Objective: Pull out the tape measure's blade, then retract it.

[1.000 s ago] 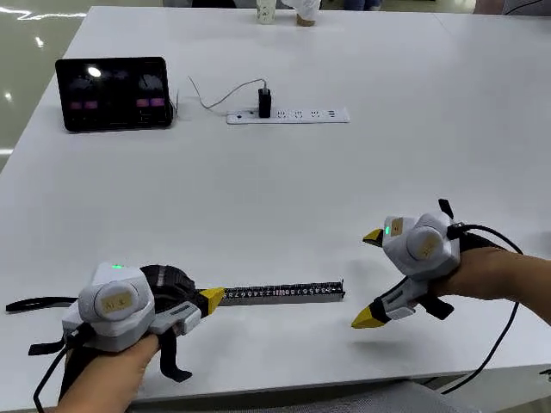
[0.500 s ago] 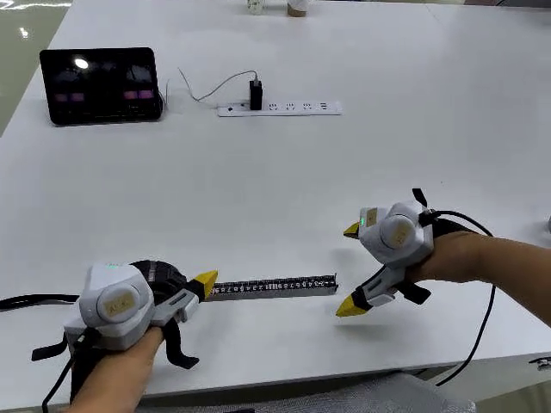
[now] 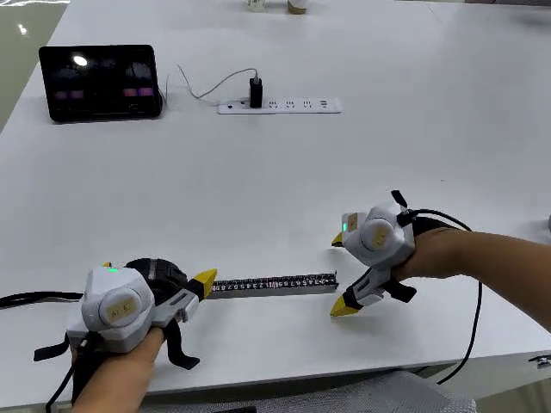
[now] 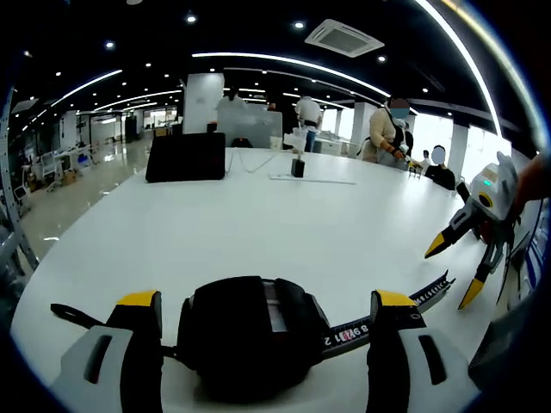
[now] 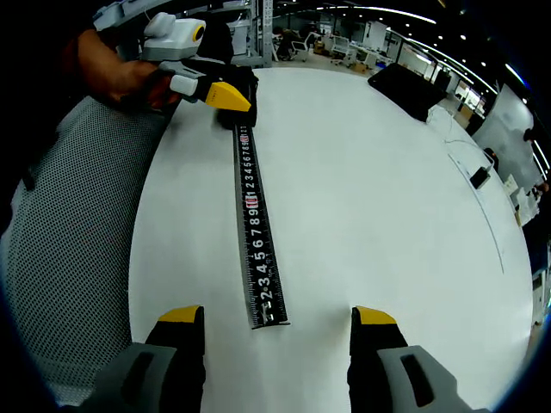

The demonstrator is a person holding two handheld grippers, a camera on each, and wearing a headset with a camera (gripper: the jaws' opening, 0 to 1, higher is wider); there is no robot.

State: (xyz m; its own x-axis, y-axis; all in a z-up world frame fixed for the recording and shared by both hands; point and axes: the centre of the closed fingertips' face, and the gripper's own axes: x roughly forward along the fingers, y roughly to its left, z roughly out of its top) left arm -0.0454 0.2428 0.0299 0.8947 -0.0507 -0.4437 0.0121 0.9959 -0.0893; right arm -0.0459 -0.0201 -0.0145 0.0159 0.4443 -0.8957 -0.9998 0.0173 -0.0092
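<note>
While my left gripper (image 4: 265, 301) clamps the tape measure (image 4: 232, 344), my right gripper (image 5: 276, 315) gapes wide astride the blade (image 5: 251, 206) tip.

Black tape measure case (image 4: 250, 331), dark blade (image 5: 256, 232) with white numerals, white left gripper (image 4: 264, 301) and right gripper (image 5: 275, 315) tipped yellow, white table (image 3: 387, 129).

A: What is seen between the jaws of the right gripper (image 5: 276, 315)?
B: The jaws are held apart, and the free end of the blade (image 5: 255, 225) is framed between them, untouched, flat on the white table (image 5: 370, 189).
A: And at its far end?
B: The tape measure (image 5: 244, 83) is gripped by the left gripper (image 5: 225, 91).
</note>
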